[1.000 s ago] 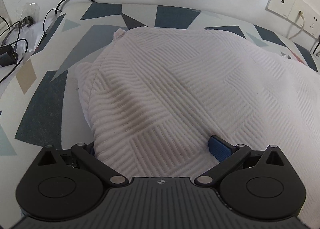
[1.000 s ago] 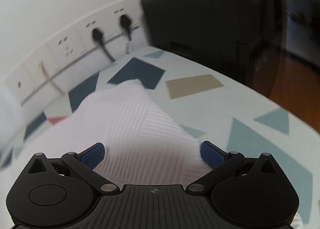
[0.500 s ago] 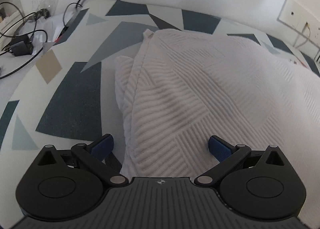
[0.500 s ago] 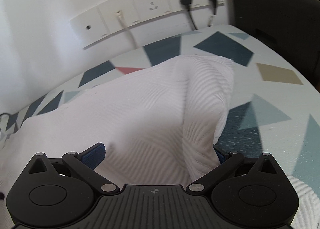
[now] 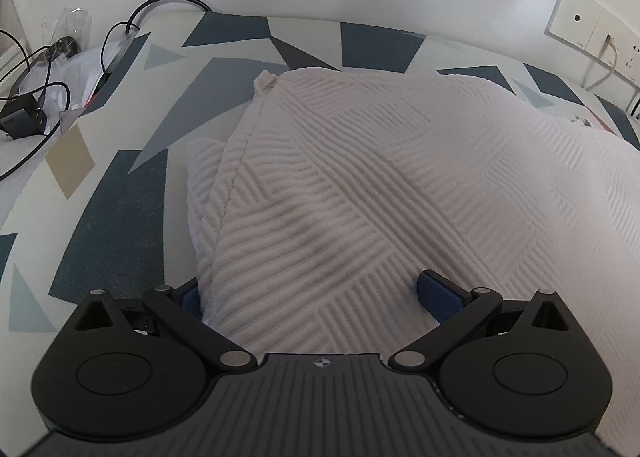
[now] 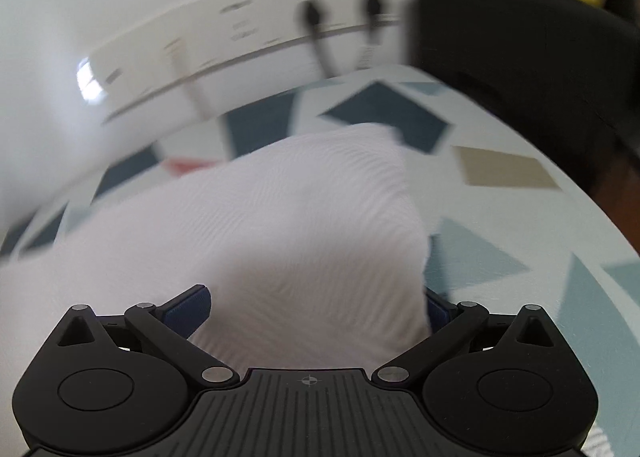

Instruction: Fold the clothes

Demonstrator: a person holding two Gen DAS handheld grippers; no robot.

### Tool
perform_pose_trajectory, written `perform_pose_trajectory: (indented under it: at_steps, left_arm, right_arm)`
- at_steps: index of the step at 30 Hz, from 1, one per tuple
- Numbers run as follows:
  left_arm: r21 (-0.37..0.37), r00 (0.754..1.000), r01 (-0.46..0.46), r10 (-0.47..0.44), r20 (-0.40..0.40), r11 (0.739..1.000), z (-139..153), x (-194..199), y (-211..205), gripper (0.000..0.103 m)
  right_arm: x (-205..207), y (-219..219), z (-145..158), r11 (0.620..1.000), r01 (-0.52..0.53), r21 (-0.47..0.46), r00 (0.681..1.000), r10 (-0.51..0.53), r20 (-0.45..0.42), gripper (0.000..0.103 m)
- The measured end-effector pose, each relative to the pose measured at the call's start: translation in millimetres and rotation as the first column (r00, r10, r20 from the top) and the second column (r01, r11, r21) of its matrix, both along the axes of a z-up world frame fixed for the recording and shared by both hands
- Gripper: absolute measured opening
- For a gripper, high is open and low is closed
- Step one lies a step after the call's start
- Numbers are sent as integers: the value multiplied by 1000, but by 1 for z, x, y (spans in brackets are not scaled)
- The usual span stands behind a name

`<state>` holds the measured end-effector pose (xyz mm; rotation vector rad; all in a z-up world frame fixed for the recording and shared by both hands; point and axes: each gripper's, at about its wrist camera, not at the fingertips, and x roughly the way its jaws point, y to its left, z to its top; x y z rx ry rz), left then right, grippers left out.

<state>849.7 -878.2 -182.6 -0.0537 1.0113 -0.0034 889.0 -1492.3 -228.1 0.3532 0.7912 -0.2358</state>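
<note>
White ribbed garment (image 5: 360,185) lies on patterned table (image 5: 112,217); left gripper (image 5: 316,297) and right gripper (image 6: 316,309) jaws spread wide, fabric between them.

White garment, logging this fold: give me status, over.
Left gripper and right gripper open, fingers either side of cloth. White ribbed garment lies folded on patterned table. Cables off left, clear of it.

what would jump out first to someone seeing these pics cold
The white ribbed garment fills the middle of both views, lying folded on a tabletop patterned with blue, grey and tan shapes. Each claw, left and right, has its blue pads spread wide with the cloth's near edge bunched between them. Black cables clutter the far left corner, and wall sockets sit behind, blurred.
</note>
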Motion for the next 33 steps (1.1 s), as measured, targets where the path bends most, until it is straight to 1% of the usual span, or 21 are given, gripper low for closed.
perform_pose_trajectory:
  at_steps: [3, 5, 6, 8, 9, 11, 13, 15, 17, 18, 21, 22, 24, 26, 28, 31, 33]
  left_arm:
    - [-19, 1000, 8, -8, -7, 1000, 2, -2, -1, 99]
    - [-32, 999, 44, -45, -19, 999, 3, -6, -5, 98]
    - [-31, 997, 71, -72, -25, 997, 3, -7, -8, 98]
    - [-18, 993, 116, -116, -35, 993, 3, -8, -11, 99]
    - [-21, 992, 119, -120, -41, 993, 4, -8, -10, 99]
    - [-44, 995, 81, -83, -57, 996, 6, -6, 0, 98]
    - [-43, 997, 40, -42, -64, 998, 6, -5, 10, 98]
    - [-21, 997, 40, -42, -59, 999, 4, -6, 12, 99]
    - [-2, 997, 48, -48, -53, 999, 3, -6, 12, 103]
    - [1, 998, 46, -46, -49, 999, 2, -7, 11, 103]
    - [-8, 998, 57, -58, -33, 998, 1, -6, 7, 102]
    - [-12, 997, 66, -66, -31, 998, 1, -5, 4, 100]
    - [-20, 996, 87, -87, -26, 996, 2, -4, -2, 93]
    - [-34, 994, 107, -108, -17, 994, 5, -4, -8, 74]
    - [-48, 993, 116, -117, -15, 992, 7, -5, -9, 65]
    - [-70, 993, 118, -120, -14, 990, 8, -4, -6, 65]
    - [-65, 991, 131, -133, -20, 989, 7, -3, -8, 75]
  right_arm:
    - [0, 27, 4, 984, -161, 72, 987, 162, -6, 102]
    - [1, 44, 4, 966, -241, 96, 970, 243, -11, 102]
    - [2, 52, 5, 960, -262, 99, 964, 264, -8, 102]
    - [4, 62, 6, 961, -263, 85, 964, 265, -11, 102]
    - [5, 64, 7, 964, -255, 79, 966, 257, -13, 102]
    - [7, 57, 9, 971, -216, 106, 976, 219, -11, 101]
    - [10, 44, 11, 980, -169, 109, 985, 172, -12, 97]
    - [9, 34, 10, 987, -127, 95, 991, 129, -21, 97]
    - [8, 31, 7, 988, -125, 90, 992, 128, -23, 101]
    - [9, 34, 7, 987, -138, 81, 990, 141, -30, 102]
    - [14, 45, 6, 982, -178, 58, 982, 181, -48, 102]
    - [16, 51, 6, 978, -196, 72, 979, 200, -44, 102]
    - [20, 64, 7, 966, -241, 96, 968, 246, -44, 102]
    - [23, 77, 8, 951, -285, 119, 956, 291, -42, 102]
    - [25, 88, 9, 934, -334, 123, 939, 342, -42, 102]
    - [28, 95, 9, 929, -361, 86, 928, 366, -63, 102]
    - [27, 95, 10, 934, -347, 82, 934, 351, -57, 102]
